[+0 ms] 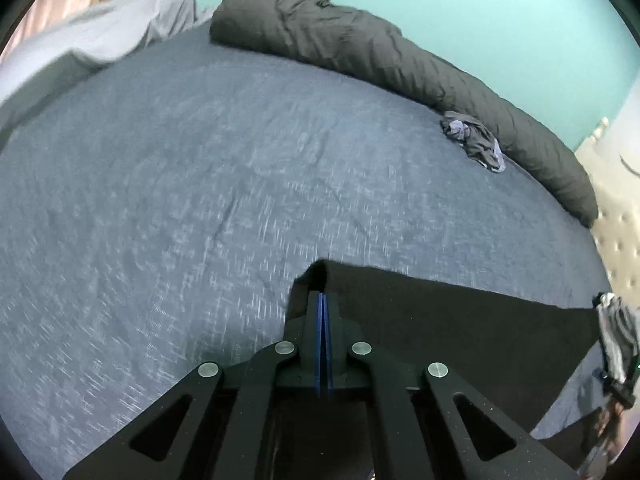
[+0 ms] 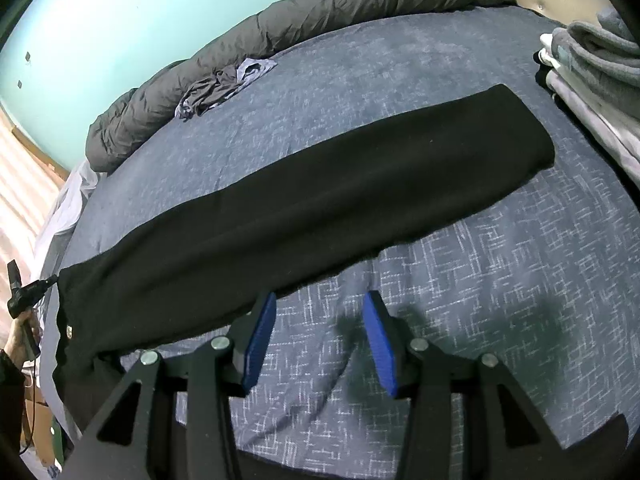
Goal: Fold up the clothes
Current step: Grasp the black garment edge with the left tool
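Note:
A long black garment (image 2: 320,188), folded into a narrow strip, lies across the blue patterned bed sheet (image 2: 480,280). My left gripper (image 1: 323,296) is shut on one end corner of the black garment (image 1: 460,328), and the cloth bunches over its fingertips, lifted a little off the sheet. In the right wrist view that left gripper (image 2: 24,292) shows at the far left, at the garment's end. My right gripper (image 2: 320,296) hangs open just above the sheet at the garment's near edge. Its left pad (image 2: 260,336) is at that edge, and nothing lies between the pads.
A rolled dark grey duvet (image 1: 360,48) lines the far side of the bed, with a crumpled grey-blue garment (image 1: 476,140) lying against it. A stack of folded clothes (image 2: 592,72) sits at the right. A beige tufted headboard (image 1: 616,216) borders the bed.

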`<state>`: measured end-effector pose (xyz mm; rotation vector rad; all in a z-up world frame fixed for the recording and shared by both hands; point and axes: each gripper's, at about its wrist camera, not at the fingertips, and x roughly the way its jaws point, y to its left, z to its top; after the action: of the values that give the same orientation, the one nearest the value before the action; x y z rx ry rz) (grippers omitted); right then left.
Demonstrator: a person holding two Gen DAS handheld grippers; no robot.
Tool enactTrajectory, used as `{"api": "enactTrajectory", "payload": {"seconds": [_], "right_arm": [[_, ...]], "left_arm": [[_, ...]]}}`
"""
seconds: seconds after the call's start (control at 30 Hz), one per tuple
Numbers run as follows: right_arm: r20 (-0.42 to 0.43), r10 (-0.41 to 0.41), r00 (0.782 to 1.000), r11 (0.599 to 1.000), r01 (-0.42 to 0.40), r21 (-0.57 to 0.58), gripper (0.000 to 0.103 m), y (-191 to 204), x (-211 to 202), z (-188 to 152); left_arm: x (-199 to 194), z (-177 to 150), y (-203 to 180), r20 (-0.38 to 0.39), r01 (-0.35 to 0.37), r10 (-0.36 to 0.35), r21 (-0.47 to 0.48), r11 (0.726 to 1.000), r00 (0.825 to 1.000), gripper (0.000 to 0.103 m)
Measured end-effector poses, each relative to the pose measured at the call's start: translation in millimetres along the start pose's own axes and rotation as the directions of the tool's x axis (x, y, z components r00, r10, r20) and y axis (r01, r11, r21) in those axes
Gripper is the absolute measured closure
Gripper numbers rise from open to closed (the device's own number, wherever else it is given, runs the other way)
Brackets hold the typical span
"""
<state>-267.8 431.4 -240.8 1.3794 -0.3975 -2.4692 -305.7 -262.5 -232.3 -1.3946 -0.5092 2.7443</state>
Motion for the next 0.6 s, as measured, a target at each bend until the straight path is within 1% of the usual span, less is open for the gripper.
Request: {"api": "enactTrajectory", "payload": {"seconds": [0.07, 0.13, 0.2, 0.23, 0.27, 0.3, 0.33, 0.47, 0.57, 0.6], "right_arm": [[-0.003, 0.002, 1.000, 1.000, -0.002, -0.003, 0.057, 1, 1, -1], [-0.006, 0.005, 1.000, 1.000, -0.005, -0.005, 0.057, 2, 2, -2], [-0.008, 0.008, 1.000, 1.000, -0.008, -0.003, 0.057, 3, 3, -3], [-0.010, 0.010, 1.000, 1.000, -0.010, -0.001, 0.057, 3, 4, -3], [-0.010, 0.011, 1.000, 1.000, -0.011, 0.000, 0.057, 4, 4, -4], [-0.011, 0.013, 1.000, 1.000, -0.013, -0.001, 0.057, 5, 5, -4], [-0.012, 0.014, 1.000, 1.000, -0.014, -0.004, 0.057, 6, 5, -4], [-0.012, 0.017, 1.000, 1.000, -0.018, -0.015, 0.057, 10, 4, -4], [-0.017, 0.022, 1.000, 1.000, -0.022, -0.020, 0.057, 12, 5, -7], [-0.019, 0.022, 1.000, 1.000, -0.023, -0.020, 0.057, 13, 6, -8]], "left_arm": [[6, -4, 3, -0.016, 0.009, -0.010, -0.014, 1.000, 1.000, 0.102], [14, -6, 6, -0.031, 0.057, -0.058, -0.055, 0.997, 0.998, 0.102], [18, -8, 8, -0.048, 0.065, -0.069, -0.068, 0.996, 0.996, 0.096], [20, -9, 8, -0.055, 0.066, -0.069, -0.064, 0.996, 0.996, 0.082], [21, -11, 7, -0.061, 0.066, -0.070, -0.061, 0.996, 0.996, 0.065], [22, -12, 7, -0.059, 0.074, -0.078, -0.062, 0.995, 0.995, 0.059], [23, -12, 7, -0.056, 0.082, -0.085, -0.063, 0.995, 0.995, 0.055], [26, -11, 6, -0.044, 0.093, -0.095, -0.047, 0.994, 0.994, 0.055], [31, -10, 1, -0.053, 0.137, -0.139, -0.044, 0.990, 0.989, 0.056], [31, -10, -1, -0.054, 0.139, -0.141, -0.037, 0.990, 0.989, 0.056]]}}
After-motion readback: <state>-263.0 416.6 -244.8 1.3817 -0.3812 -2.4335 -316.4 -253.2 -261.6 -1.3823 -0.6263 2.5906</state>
